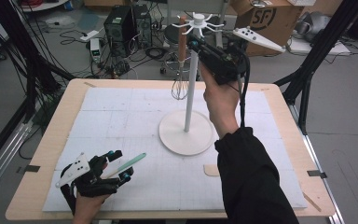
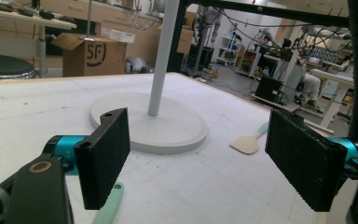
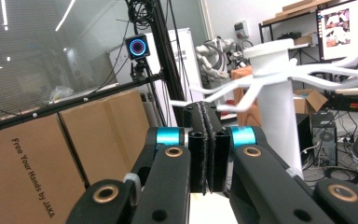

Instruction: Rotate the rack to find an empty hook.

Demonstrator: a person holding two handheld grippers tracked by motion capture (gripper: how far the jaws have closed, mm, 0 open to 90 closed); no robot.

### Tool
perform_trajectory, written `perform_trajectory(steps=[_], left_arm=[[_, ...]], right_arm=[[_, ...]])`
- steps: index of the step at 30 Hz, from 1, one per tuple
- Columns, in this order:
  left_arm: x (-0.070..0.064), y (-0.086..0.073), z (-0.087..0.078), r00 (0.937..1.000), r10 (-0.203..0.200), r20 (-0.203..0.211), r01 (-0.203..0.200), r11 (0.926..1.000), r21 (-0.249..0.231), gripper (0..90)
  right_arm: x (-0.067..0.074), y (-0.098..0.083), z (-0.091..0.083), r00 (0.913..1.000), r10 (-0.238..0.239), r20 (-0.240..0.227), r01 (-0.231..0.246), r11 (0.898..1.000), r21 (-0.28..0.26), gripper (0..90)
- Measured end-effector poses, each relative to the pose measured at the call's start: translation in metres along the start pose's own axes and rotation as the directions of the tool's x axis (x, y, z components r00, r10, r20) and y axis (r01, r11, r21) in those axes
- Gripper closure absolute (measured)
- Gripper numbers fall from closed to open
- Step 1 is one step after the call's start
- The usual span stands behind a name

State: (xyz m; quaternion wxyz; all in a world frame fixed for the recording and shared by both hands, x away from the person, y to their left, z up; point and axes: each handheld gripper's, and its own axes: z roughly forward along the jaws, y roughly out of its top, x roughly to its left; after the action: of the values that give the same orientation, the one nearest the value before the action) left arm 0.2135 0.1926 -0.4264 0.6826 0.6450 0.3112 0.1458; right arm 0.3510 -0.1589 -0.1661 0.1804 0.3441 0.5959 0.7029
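1. Whisk [image 1: 181, 70] hangs from a hook of the white stand [image 1: 190, 88], wooden handle up, wire head just above the mat; judging by this, the hanging step is nearly done.
2. Right gripper [image 1: 192, 44] sits beside the handle top, jaws pressed together with nothing between them. Draw it back level, clear of the hook arms [image 3: 242, 88], so the whisk doesn't swing off.
3. Left gripper [image 1: 119, 164] rests low on the mat, jaws spread wide above the mint-handled spatula [image 1: 128, 164], not pinching it. Close on the handle squarely.
4. A second spatula [image 2: 249, 142] lies near the stand's base.
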Motion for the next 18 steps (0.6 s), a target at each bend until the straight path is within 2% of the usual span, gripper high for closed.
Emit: perform_trajectory(steps=[5,10,18], left_arm=[[-0.002,0.0,0.002,0.9999,0.008,0.01,-0.008,0.9999,0.008,22.6],[-0.001,0.0,0.001,0.9999,0.01,0.007,-0.01,0.9999,0.005,22.7],[-0.001,0.0,0.0,1.0,0.007,0.007,-0.007,1.0,-0.002,22.7]], right_arm=[[-0.009,-0.007,-0.01,0.9994,0.011,0.034,-0.011,1.0,0.0,89.7],[-0.017,-0.004,-0.017,0.9964,0.021,0.082,-0.018,0.999,-0.04,89.9],[-0.012,0.005,-0.012,0.9966,0.014,0.081,-0.009,0.998,-0.064,89.9]])
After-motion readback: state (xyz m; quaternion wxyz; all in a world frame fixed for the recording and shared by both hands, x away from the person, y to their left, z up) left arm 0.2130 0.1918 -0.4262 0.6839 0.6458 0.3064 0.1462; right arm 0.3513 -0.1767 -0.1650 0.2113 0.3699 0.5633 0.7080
